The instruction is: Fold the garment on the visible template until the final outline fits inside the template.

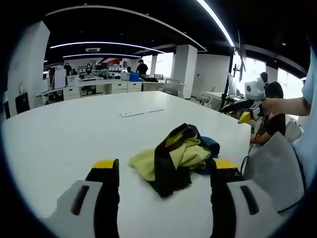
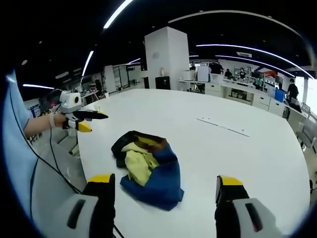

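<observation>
A crumpled garment [image 1: 173, 156] of yellow-green, black and blue cloth lies in a heap on the white table [image 1: 74, 129]. My left gripper [image 1: 166, 166] is open, its yellow-tipped jaws wide apart just short of the heap. In the right gripper view the garment [image 2: 148, 168] lies ahead and left of centre, and my right gripper [image 2: 166, 181] is open with nothing held. A thin white strip [image 1: 141, 112] lies flat farther back on the table, also seen as the strip [image 2: 223, 127]. The right gripper [image 1: 245, 106] hangs over the table's edge; the left gripper [image 2: 81, 119] does likewise.
The table's edge [image 2: 81, 148] runs close to the heap. A grey chair back [image 1: 275, 168] stands just off the edge. A seated person [image 1: 272, 96] is beyond it. Desks, a white pillar [image 2: 166, 57] and several people fill the room behind.
</observation>
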The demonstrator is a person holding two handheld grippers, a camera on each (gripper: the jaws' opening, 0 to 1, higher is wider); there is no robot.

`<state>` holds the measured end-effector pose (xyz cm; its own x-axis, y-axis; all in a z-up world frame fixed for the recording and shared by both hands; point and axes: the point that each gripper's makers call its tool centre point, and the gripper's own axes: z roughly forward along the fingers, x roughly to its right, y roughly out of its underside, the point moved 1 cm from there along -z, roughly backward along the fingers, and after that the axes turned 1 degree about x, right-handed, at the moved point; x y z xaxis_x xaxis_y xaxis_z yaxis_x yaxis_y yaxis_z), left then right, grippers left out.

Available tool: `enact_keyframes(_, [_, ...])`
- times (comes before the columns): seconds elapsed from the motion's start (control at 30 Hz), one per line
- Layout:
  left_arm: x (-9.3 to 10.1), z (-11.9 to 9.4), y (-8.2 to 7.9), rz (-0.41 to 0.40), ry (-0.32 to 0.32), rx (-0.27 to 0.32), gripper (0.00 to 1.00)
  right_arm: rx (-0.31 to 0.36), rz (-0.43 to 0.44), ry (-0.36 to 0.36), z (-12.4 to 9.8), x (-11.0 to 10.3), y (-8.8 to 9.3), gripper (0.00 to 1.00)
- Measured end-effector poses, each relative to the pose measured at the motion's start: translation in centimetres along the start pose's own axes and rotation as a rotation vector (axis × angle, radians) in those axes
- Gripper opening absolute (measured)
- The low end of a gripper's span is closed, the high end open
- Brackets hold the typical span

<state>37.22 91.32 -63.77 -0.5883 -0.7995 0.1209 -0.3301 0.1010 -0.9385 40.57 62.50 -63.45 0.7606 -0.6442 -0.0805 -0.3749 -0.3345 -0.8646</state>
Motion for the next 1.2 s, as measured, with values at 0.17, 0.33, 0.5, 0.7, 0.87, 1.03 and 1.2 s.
enact_keyframes(0.17, [0.5,0.4,0.7,0.013,0.029,-0.022,0.73,-0.003,0.011,0.011,0.4,0.1,0.4,0.82])
enact_keyframes(0.33, [0.5,0.9,1.1,0.020,0.036,-0.036,0.71,-0.007,0.030,0.019,0.5,0.4,0.8,0.80])
enact_keyframes(0.5, [0.4,1.6,1.5,0.022,0.041,-0.046,0.67,-0.018,0.038,0.023,0.5,0.8,1.3,0.79])
enact_keyframes(0.7, [0.3,2.6,2.0,0.004,0.040,-0.057,0.62,-0.021,0.049,0.032,1.0,1.7,1.4,0.76])
enact_keyframes(0.87, [0.2,3.4,2.3,-0.009,0.036,-0.056,0.50,-0.013,0.070,0.043,2.1,2.2,1.4,0.68])
enact_keyframes(1.03, [0.5,4.3,3.1,-0.048,0.045,-0.071,0.35,-0.005,0.107,0.045,3.9,2.5,1.6,0.60])
enact_keyframes(1.2, [0.3,5.1,3.8,-0.065,0.024,-0.089,0.31,-0.033,0.106,0.041,5.8,2.7,1.9,0.57])
